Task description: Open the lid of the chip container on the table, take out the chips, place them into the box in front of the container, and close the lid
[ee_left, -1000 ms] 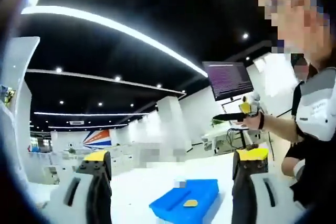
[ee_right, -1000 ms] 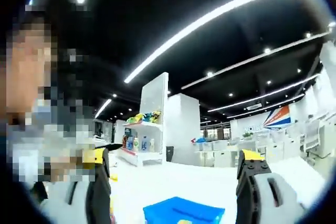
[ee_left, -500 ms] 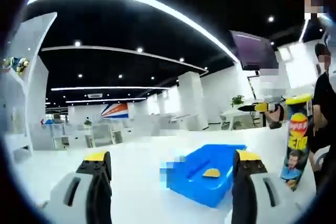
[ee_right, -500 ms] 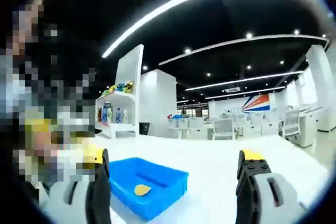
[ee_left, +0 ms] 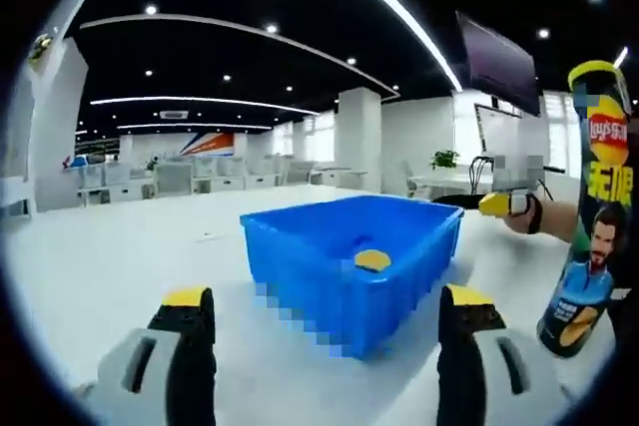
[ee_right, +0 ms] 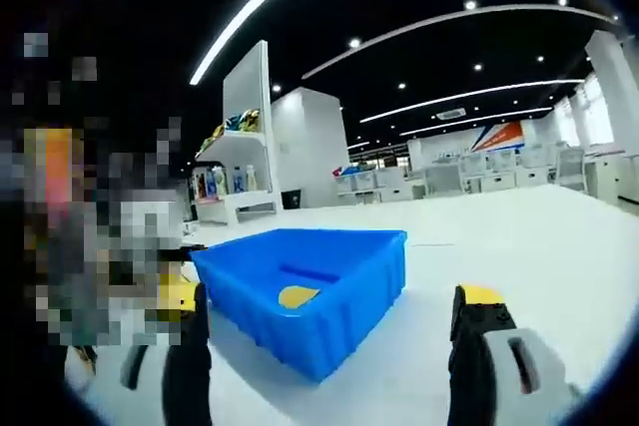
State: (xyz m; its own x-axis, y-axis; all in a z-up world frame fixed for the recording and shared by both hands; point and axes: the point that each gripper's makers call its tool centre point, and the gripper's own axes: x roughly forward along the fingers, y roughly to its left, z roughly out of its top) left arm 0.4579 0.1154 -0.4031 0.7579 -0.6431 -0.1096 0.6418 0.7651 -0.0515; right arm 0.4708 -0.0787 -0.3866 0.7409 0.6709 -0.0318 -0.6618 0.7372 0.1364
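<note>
Chips can [ee_left: 589, 216], tall, light and slick, stands lidded beside blue box [ee_left: 349, 261]; grip mid-body. Left gripper [ee_left: 329, 331] and right gripper [ee_right: 334, 331] gape wide, empty.

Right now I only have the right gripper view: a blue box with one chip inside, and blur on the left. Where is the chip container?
Observer: In the left gripper view the chip container stands upright on the table, at that view's right, beside the blue box.
Operator: Is it closed?
Observer: A yellow lid seems to sit on top, and nothing grips it.
Operator: And the left gripper?
Observer: The left gripper is open and holds nothing, with its jaws apart in front of the box.
</note>
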